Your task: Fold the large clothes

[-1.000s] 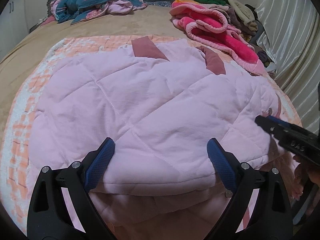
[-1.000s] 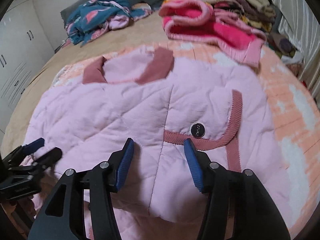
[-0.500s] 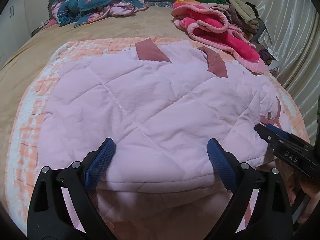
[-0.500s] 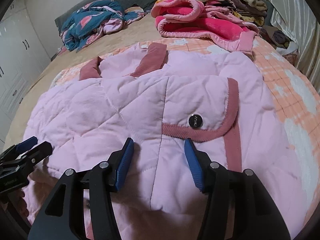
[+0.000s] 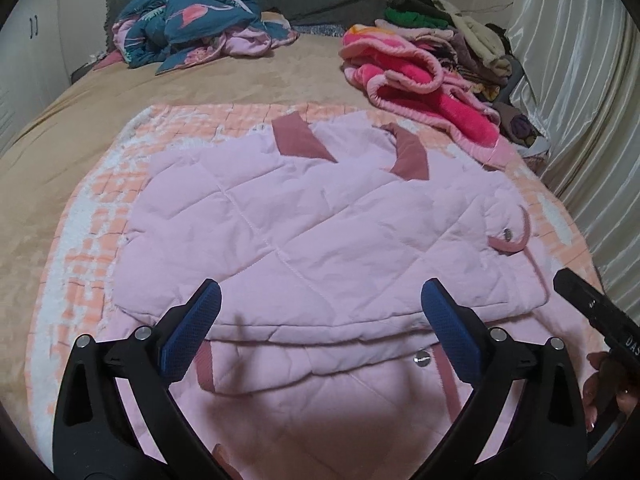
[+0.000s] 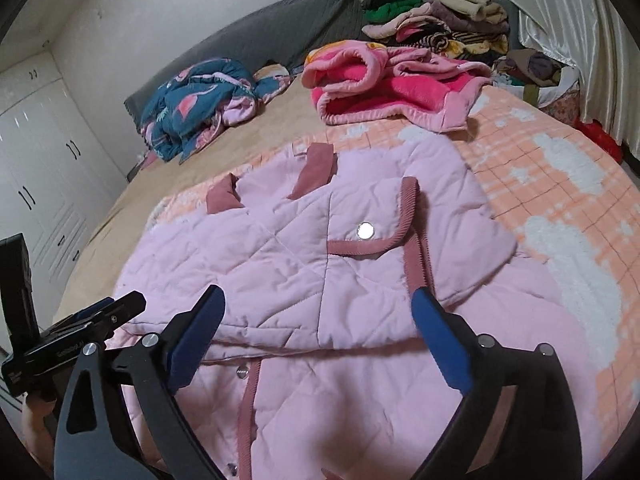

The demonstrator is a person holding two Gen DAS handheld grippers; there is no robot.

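A quilted pale pink jacket (image 5: 300, 220) with dusty-rose collar and trim lies on the bed, its upper part folded down over the lower part, snap buttons showing. My left gripper (image 5: 320, 292) hovers above the fold's near edge. Its jaws are opening wide and no cloth is between the blue pads. In the right wrist view the same jacket (image 6: 280, 272) lies under my right gripper (image 6: 318, 294). Its jaws are opening too, and they hold nothing. The other gripper shows at each view's side.
An orange-and-white checked blanket (image 5: 92, 240) lies under the jacket on a tan bedspread. A pink fleece garment (image 5: 432, 96), a blue patterned garment (image 5: 192, 28) and a pile of clothes (image 5: 440, 28) sit at the far end. Curtains (image 5: 580, 100) hang right, white wardrobes (image 6: 36, 184) stand left.
Both grippers have drawn back and up from the jacket. The right jaws went from half width to wide. More of the jacket's lower layer shows below the fold.
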